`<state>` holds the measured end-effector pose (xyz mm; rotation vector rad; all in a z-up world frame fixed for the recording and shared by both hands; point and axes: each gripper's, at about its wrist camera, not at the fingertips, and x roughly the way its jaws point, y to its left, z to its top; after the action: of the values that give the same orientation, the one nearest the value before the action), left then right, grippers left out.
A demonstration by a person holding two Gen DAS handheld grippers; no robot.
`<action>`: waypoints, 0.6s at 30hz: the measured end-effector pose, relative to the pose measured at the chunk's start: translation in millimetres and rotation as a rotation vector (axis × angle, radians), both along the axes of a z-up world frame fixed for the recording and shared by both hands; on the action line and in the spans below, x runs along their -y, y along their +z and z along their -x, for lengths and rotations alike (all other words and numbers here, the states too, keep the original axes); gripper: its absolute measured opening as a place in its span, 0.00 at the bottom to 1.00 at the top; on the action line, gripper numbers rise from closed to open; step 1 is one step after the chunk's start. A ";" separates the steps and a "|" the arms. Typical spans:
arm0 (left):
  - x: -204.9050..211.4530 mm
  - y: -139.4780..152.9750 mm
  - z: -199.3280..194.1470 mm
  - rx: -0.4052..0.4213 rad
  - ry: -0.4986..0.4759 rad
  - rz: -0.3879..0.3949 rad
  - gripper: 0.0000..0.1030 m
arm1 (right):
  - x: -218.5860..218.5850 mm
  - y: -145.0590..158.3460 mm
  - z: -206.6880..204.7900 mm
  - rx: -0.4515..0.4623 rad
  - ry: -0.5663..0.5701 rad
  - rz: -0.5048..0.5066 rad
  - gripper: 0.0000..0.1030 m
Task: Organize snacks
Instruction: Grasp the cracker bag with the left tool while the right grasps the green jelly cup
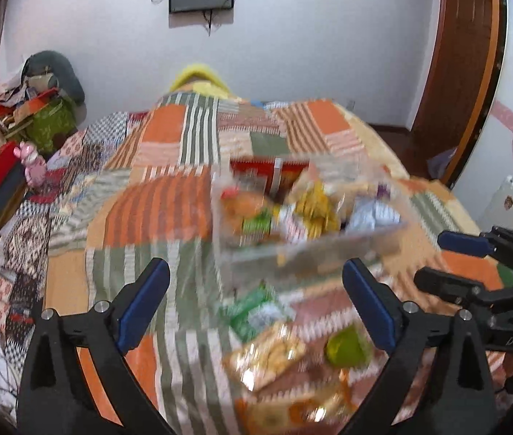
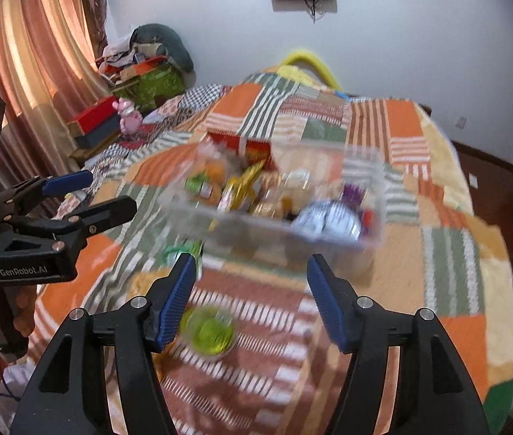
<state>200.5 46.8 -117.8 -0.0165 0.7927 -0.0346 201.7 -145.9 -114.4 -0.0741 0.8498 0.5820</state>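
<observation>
Left wrist view is showing the left gripper (image 1: 256,302) with jaws standing wide apart and nothing between them, probably because it is hanging free over the bed (image 1: 169,203) between picks. A clear bin (image 1: 314,250) is sitting right of centre, already loaded with packets, so it is likely serving as the collecting spot. Loose snacks (image 1: 269,355) are lying blurred at the lower middle, just beside a green cup (image 1: 347,348).

Right wrist view is showing the right gripper (image 2: 253,297) with jaws partly apart and empty, aimed down at the quilt. The bin (image 2: 372,188) is sitting above centre, crowded with orange, gold and purple-white wrappers. The cup (image 2: 211,333) is lying low, just beside the left jaw.
</observation>
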 end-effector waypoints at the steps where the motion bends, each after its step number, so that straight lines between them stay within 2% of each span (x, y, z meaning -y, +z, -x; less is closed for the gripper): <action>1: -0.6 -5.5 3.1 -0.014 -0.001 -0.003 0.94 | -0.9 -4.8 2.8 -0.016 0.004 -0.002 0.58; 5: -0.6 -28.5 23.1 -0.058 0.000 -0.023 0.94 | -9.0 -25.8 14.1 -0.071 0.030 0.007 0.59; 12: -12.0 -61.0 43.2 -0.136 0.016 0.006 0.94 | -34.7 -60.2 7.8 -0.150 0.063 0.053 0.59; 18: -13.8 -74.6 53.3 -0.170 0.018 0.023 0.94 | -52.8 -81.1 1.3 -0.192 0.085 0.109 0.58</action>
<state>147.2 60.6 -192.4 -0.0489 0.9625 -0.0252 200.4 -93.1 -195.5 -0.1561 1.0692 0.6286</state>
